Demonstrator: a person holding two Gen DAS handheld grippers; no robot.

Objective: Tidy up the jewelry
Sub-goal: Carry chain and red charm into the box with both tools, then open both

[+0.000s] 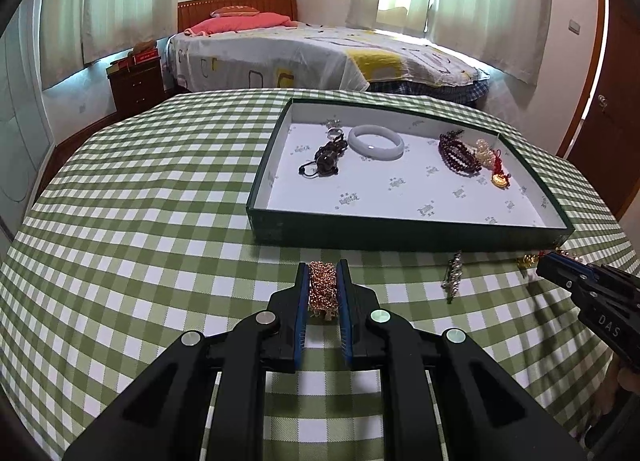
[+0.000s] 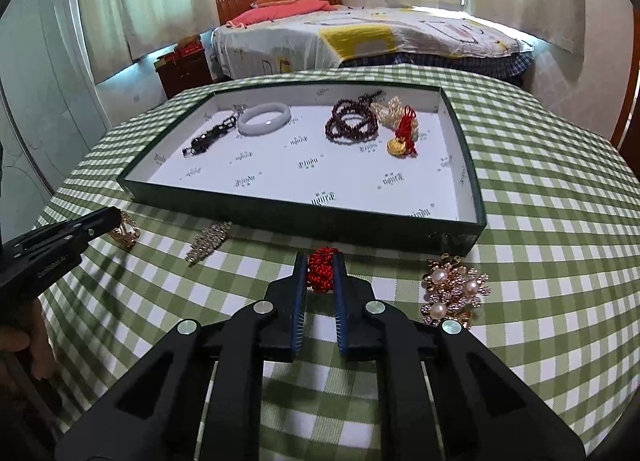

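Note:
My left gripper (image 1: pixel 323 267) is shut on a rose-gold chain bracelet (image 1: pixel 322 291), low over the green checked tablecloth in front of the tray. My right gripper (image 2: pixel 321 258) is shut on a red knotted cord ornament (image 2: pixel 321 270), just in front of the tray's near wall. The dark green tray (image 1: pixel 360 231) with a white printed lining holds a pale jade bangle (image 1: pixel 375 141), a dark beaded piece (image 1: pixel 326 159), a dark red bead bracelet (image 1: pixel 456 153), pearls (image 2: pixel 390 111) and a gold pendant on red cord (image 2: pixel 402 141).
On the cloth lie a silver rhinestone clip (image 2: pixel 208 241) left of the right gripper and a gold pearl brooch (image 2: pixel 454 289) to its right. The bed (image 1: pixel 312 53) and a nightstand (image 1: pixel 138 81) stand beyond the table's far edge.

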